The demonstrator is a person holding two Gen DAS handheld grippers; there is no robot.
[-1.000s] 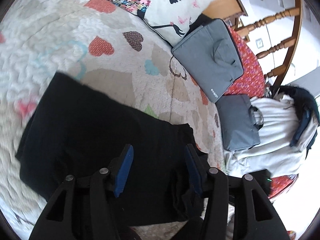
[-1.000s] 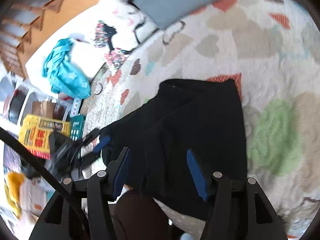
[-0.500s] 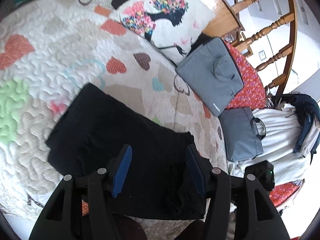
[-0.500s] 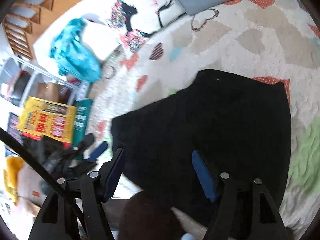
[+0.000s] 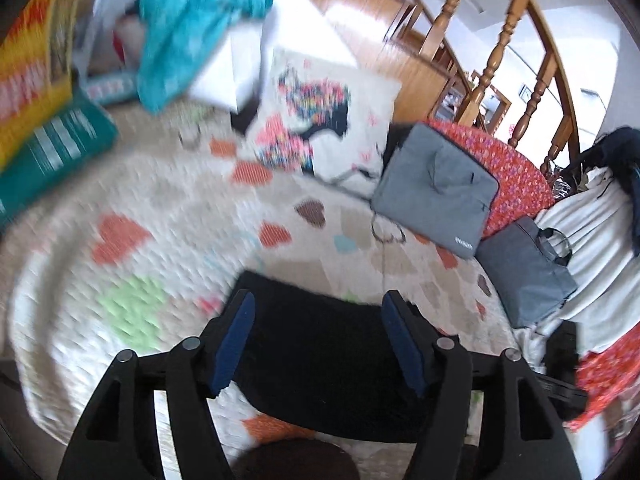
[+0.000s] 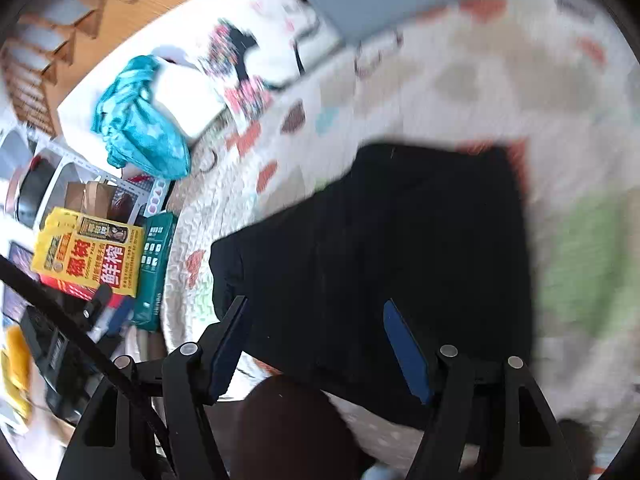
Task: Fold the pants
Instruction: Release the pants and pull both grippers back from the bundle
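The left gripper (image 5: 316,336) and right gripper (image 6: 316,340) hang wide and empty, jaws just opened, above the folded black pants (image 6: 400,248) lying on the quilt (image 5: 160,240) toward six o'clock, so I'd press any lifted edges flat.

Both wrist views angled down, close above quilt (image 5: 168,216); share pants (image 6: 400,248).

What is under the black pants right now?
The black pants lie folded on the heart-patterned quilt. An orange heart peeks out at their near edge; whatever else they cover is hidden.
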